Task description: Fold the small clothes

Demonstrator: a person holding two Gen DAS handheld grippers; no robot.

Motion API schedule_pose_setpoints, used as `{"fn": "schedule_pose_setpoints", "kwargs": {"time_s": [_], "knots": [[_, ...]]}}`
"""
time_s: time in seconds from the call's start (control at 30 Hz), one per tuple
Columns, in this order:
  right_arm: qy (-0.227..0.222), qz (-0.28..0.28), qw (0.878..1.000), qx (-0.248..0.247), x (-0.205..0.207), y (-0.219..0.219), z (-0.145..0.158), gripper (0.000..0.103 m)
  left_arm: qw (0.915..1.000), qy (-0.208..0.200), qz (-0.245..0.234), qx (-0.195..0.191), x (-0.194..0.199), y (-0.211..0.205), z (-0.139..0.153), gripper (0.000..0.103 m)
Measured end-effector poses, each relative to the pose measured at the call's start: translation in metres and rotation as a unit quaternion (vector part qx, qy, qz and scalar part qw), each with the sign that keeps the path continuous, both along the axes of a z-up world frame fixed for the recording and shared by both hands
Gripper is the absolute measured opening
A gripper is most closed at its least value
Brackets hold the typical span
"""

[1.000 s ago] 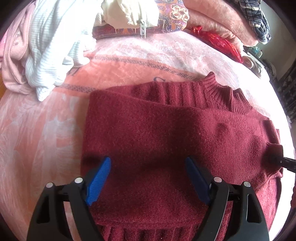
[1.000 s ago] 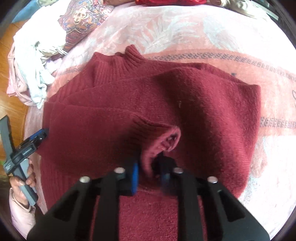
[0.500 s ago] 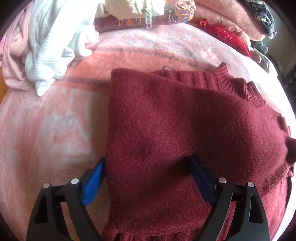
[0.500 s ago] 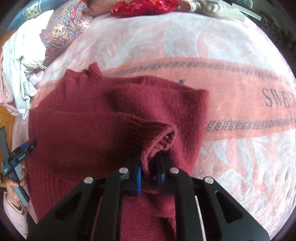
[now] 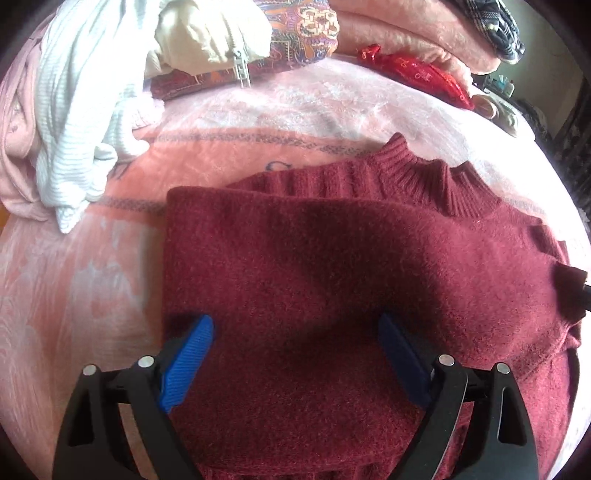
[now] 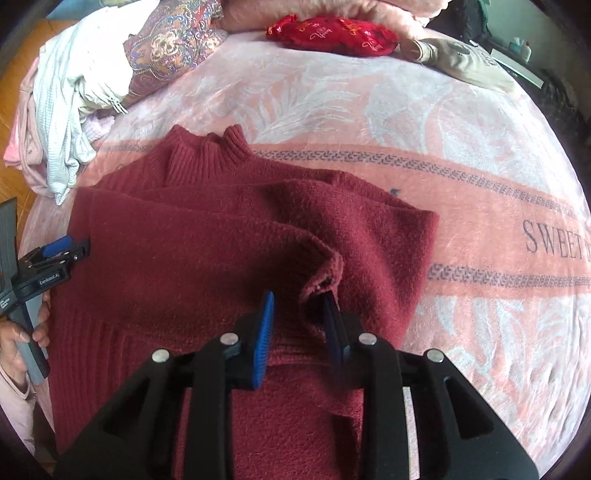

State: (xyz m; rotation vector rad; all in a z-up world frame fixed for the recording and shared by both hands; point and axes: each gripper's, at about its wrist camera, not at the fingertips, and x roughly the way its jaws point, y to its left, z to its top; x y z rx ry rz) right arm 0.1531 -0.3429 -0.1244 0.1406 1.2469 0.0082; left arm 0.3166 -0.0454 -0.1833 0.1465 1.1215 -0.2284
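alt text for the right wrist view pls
Right gripper, jaws opening, lets go of a sleeve cuff that lies between them on a dark red sweater, spread on a pink blanket. The left gripper shows at the sweater's left edge.

A dark red knitted sweater (image 5: 351, 277) lies folded on a pink patterned blanket (image 5: 74, 295) covering the bed, its ribbed collar (image 5: 443, 184) toward the far side. The left hand-held gripper (image 5: 295, 354) hangs over the near part of the sweater, its blue pads (image 5: 188, 354) spread wide with only the flat knit beneath them. A white ribbed garment (image 5: 74, 122) is heaped at the far left, beside a cream zipped piece (image 5: 210, 37), a paisley cushion (image 5: 306, 33) and a red pouch (image 5: 417, 74).
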Motion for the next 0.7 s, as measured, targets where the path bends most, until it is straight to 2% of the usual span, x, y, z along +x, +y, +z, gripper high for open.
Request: {"fn": "schedule_pose_setpoints", "kwargs": {"time_s": [0.13,0.2,0.27,0.37,0.47,0.57,0.63,0.7], "knots": [[0.022,-0.024,0.999,-0.006,-0.002,-0.019,-0.026,0.029,1.0,-0.002,0.005,0.001,0.001,0.006,-0.009,0.096],[0.018,-0.031,0.999,0.016,-0.004,-0.027,-0.032,0.029,1.0,-0.007,0.004,0.005,0.001,0.005,-0.011,0.097],[0.022,-0.048,0.998,0.04,-0.005,-0.036,-0.027,0.029,0.9999,-0.01,0.005,0.006,0.0,0.006,-0.011,0.097],[0.006,-0.075,0.997,0.037,-0.012,-0.051,-0.007,0.03,0.9998,-0.007,0.012,-0.011,-0.002,0.014,-0.003,0.095],[-0.019,-0.062,0.997,0.037,-0.021,-0.05,0.016,0.033,0.9992,-0.023,0.023,-0.024,-0.004,0.022,0.013,0.094],[-0.043,-0.036,0.997,0.06,-0.027,-0.035,0.035,0.033,0.9983,-0.029,0.024,-0.045,-0.006,0.019,0.027,0.094],[-0.03,-0.009,0.996,0.081,-0.025,-0.02,0.034,0.033,0.9983,-0.02,0.011,-0.054,-0.008,0.01,0.027,0.094],[-0.008,0.001,0.996,0.092,-0.021,-0.009,0.023,0.033,0.9993,-0.008,-0.001,-0.036,-0.009,-0.002,0.018,0.094]]}}
